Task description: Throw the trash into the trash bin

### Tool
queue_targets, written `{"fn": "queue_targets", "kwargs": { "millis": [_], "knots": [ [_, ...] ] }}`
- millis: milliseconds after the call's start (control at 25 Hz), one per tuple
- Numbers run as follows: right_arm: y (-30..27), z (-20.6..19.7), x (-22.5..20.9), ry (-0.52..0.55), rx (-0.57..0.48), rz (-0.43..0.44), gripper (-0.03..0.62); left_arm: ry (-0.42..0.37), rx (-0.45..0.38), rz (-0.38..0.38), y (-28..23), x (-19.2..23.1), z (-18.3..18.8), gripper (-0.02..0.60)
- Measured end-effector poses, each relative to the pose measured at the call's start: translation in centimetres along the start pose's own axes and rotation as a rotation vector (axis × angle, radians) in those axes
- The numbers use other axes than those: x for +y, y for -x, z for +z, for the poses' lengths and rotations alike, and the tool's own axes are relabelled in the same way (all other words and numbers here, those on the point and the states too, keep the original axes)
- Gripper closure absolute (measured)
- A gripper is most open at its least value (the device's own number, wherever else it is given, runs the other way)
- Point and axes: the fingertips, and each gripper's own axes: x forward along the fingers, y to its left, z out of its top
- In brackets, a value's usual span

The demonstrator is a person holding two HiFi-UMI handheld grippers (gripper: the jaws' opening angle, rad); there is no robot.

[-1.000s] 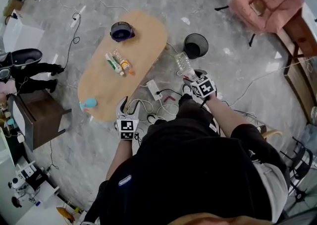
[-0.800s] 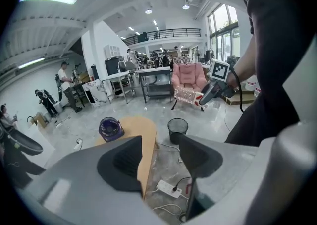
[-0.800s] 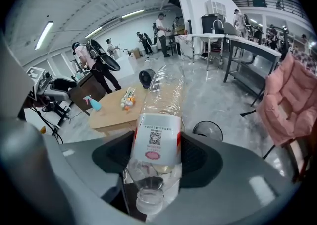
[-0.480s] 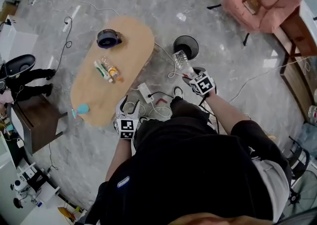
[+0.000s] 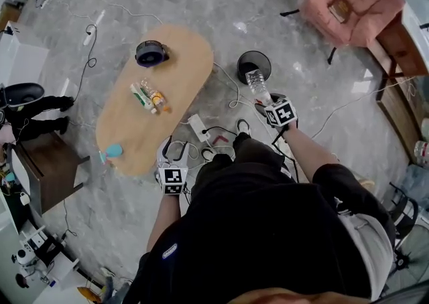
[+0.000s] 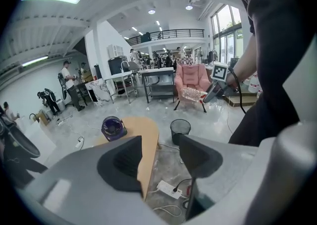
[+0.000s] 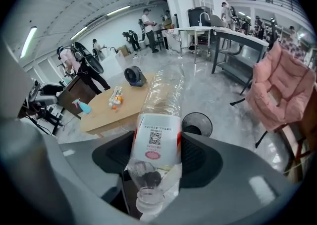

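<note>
Right fingers [image 7: 198, 157] clamp bottle [image 7: 157, 120], bin [image 7: 209, 122] beyond, table [image 7: 106, 112] left

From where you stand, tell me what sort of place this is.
Likely a big open lab or workshop: steel workbenches, a railed mezzanine overhead, and a power strip lying on the stone floor.

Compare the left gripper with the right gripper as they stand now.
The left gripper stands open with nothing between its jaws; the right gripper is shut on a clear plastic bottle. The left gripper hangs by the near end of the wooden table; the right gripper reaches toward the black trash bin. Both point downward.
</note>
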Motion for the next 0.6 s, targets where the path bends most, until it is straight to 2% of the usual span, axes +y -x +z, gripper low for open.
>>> {"fn": "queue_targets", "kwargs": {
  "millis": [200,400,520,600],
  "knots": [
    [-1.3,0.3,0.8,-0.045,-0.023,-0.056,0.289,-0.007,-0.025,-0.057,0.2,1.0,-1.6,0.342],
    [-3.3,0.4,-0.5,-0.086,-0.018,-0.091,0.289,-0.037,0.0,-0.111,-0.9,1.0,-3.0,0.342],
    [-4.6,-0.6,-2.2,-0.122,0.014,-0.101,0.289,-0.037,0.018,-0.123,-1.5,0.5,-3.2,0.342],
    [-6.1,-1.0,-3.4,-0.141,0.019,-0.086,0.289,-0.033,0.018,-0.103,-2.2,0.6,-2.5,0.342]
  ]
}}
